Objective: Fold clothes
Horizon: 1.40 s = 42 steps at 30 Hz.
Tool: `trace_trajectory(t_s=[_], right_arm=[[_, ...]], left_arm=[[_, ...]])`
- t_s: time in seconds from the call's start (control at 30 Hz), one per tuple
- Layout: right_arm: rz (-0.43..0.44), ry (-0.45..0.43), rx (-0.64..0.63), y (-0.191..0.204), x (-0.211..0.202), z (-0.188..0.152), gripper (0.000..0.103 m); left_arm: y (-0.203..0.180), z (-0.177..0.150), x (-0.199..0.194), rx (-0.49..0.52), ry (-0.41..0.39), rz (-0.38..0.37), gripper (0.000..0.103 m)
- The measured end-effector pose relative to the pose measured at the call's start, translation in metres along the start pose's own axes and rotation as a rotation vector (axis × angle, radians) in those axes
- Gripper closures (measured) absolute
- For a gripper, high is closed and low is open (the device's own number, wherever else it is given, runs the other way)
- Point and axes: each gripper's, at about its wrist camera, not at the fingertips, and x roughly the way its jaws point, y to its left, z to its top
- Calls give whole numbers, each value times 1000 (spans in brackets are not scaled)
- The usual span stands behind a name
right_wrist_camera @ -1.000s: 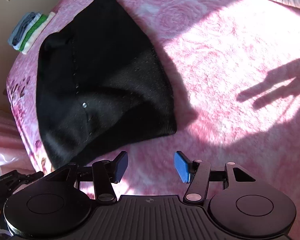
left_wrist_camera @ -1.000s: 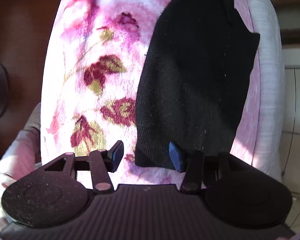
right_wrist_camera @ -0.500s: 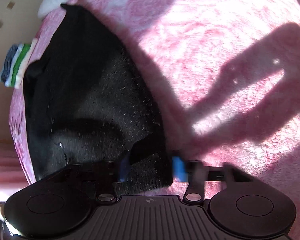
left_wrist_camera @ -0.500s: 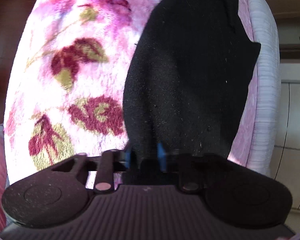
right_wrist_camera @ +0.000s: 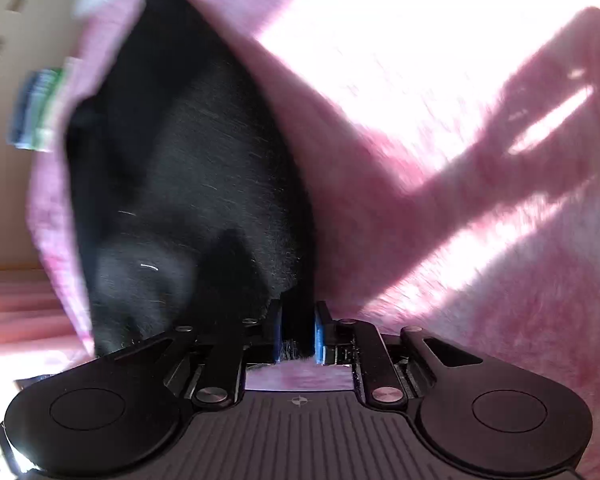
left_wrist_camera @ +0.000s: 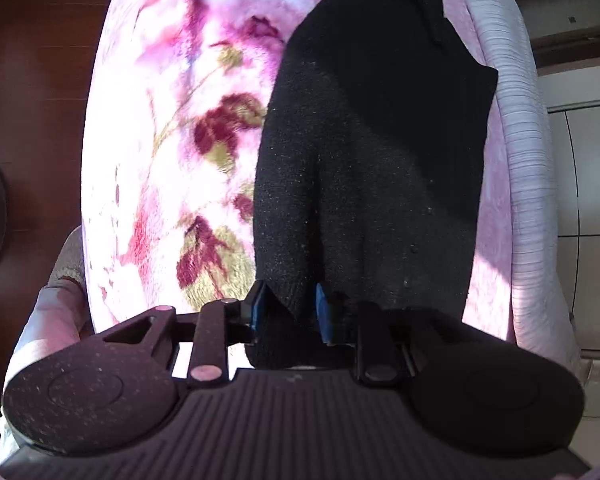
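While both tools clamp one hem, the left gripper point(left_wrist_camera: 290, 312) pinches a corner of the black garment point(left_wrist_camera: 364, 152) between its blue pads, and the right gripper point(right_wrist_camera: 297, 334) is clenched on another corner. That cloth point(right_wrist_camera: 188, 168) lies spread on the pink blanket point(right_wrist_camera: 440, 80). Beyond it a folded striped stack point(right_wrist_camera: 38, 112) sits near the blanket's edge, blurred.

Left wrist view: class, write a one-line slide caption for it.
Left gripper shut on the near edge of a black knit garment lying on a pink floral blanket.
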Motion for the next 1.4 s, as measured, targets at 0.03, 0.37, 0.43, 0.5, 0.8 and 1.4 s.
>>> trace_trajectory(t_s=[0.03, 0.37, 0.43, 0.5, 0.8, 1.4], right_arm=[[8, -7, 24, -1, 4, 1, 74], [33, -33, -38, 6, 20, 2, 70], [40, -5, -40, 14, 21, 4, 91], [94, 8, -31, 20, 9, 5, 92], [569, -177, 52, 82, -135, 7, 94], [1089, -750, -528, 283, -464, -64, 94]], left_arm=[[3, 0, 5, -19, 0, -1, 80], [2, 1, 37, -40, 12, -11, 95], [-10, 1, 34, 30, 20, -7, 95], [-26, 6, 11, 91, -15, -46, 96], [-140, 85, -169, 315, -362, -319, 96], [-346, 148, -442, 619, -660, -792, 95]])
